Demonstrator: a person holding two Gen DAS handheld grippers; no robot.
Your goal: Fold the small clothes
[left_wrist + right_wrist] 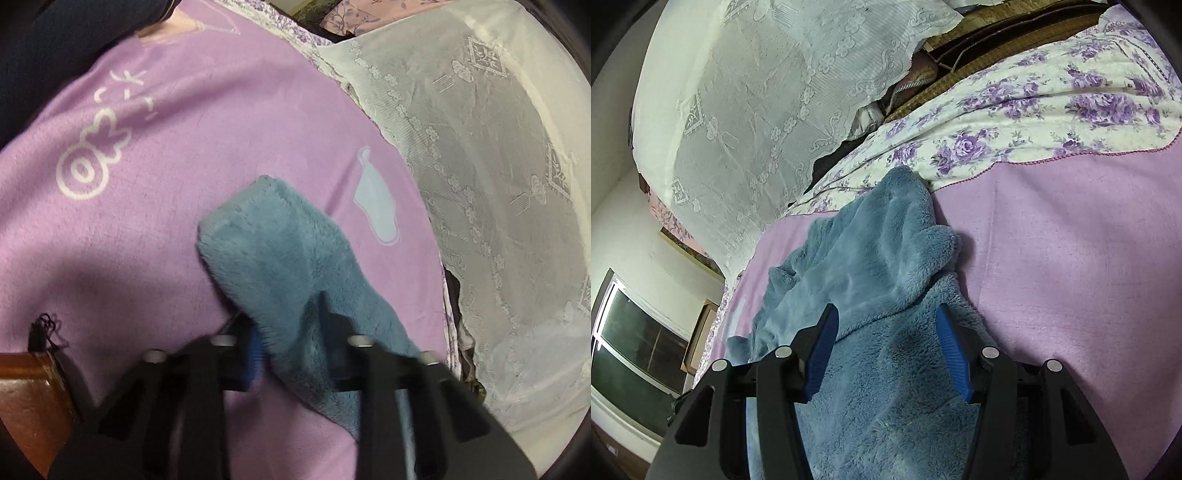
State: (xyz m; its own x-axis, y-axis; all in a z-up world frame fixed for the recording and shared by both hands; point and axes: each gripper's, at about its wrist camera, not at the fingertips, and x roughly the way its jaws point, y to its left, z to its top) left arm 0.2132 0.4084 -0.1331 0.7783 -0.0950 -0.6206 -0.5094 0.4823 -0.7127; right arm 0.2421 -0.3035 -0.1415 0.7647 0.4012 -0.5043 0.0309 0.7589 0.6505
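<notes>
A fluffy blue-grey fleece garment (280,254) lies on a purple blanket (147,221). In the left wrist view my left gripper (291,332) has its jaws on either side of a raised fold of the garment; the fabric hides the fingertips. In the right wrist view the same garment (879,258) lies bunched in folds. My right gripper (886,332) is open, its blue-padded fingers (951,350) wide apart over the fleece, not clamping it.
White lace netting (480,166) hangs along the blanket's right edge. A purple-flowered sheet (1034,129) lies beyond the blanket. A brown wooden piece (29,398) is at lower left. A dark window (635,350) and white wall are at far left.
</notes>
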